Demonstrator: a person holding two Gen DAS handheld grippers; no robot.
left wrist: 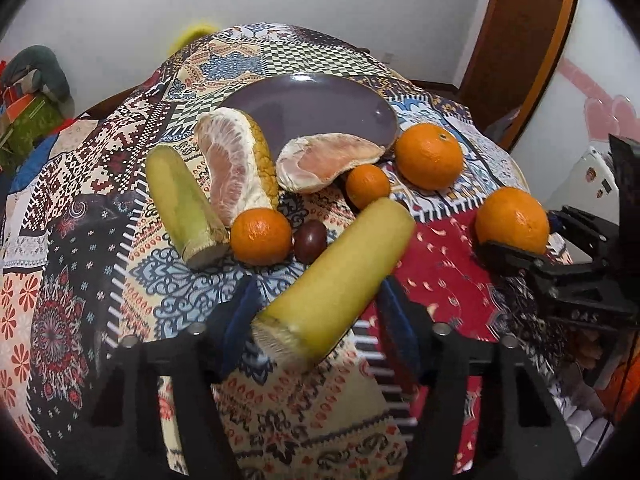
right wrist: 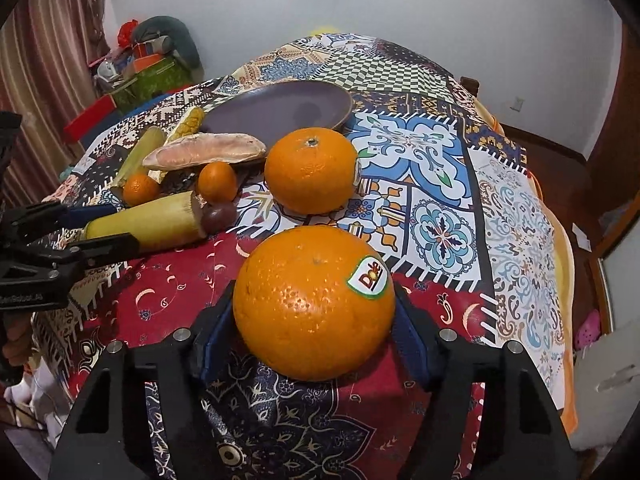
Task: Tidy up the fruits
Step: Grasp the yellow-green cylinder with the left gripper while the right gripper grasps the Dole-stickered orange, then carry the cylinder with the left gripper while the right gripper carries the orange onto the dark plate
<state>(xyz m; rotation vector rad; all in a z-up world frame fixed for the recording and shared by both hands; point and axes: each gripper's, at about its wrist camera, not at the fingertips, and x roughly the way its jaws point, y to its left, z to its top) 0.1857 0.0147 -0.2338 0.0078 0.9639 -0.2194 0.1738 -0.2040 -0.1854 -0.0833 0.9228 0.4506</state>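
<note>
The worktop (left wrist: 72,240) wears a busy patchwork cloth of red, blue and cream prints, and toward its far side sits a round, glossy purple plate (left wrist: 320,108), bare on top. Against the plate's near rim lie two peeled pomelo wedges: a tall pink one with yellow rind (left wrist: 234,168) and a flatter pink one (left wrist: 326,164) leaning on the rim. The left hand-held gripper (left wrist: 320,304) pinches a long yellow-green sugarcane piece (left wrist: 340,272) between its blue-padded fingers (left wrist: 242,316), the stalk angled up over the cloth; a second, greener sugarcane piece (left wrist: 182,204) lies to the left. The right hand-held gripper (right wrist: 314,340) is clamped on a large orange with a Dole sticker (right wrist: 312,304) over the red patch of cloth. Another large orange (right wrist: 311,170) rests just beyond it, near the plate. Two small mandarins (left wrist: 261,236) (left wrist: 367,186) and a small dark purple round fruit (left wrist: 310,241) sit among the wedges and stalks.
</note>
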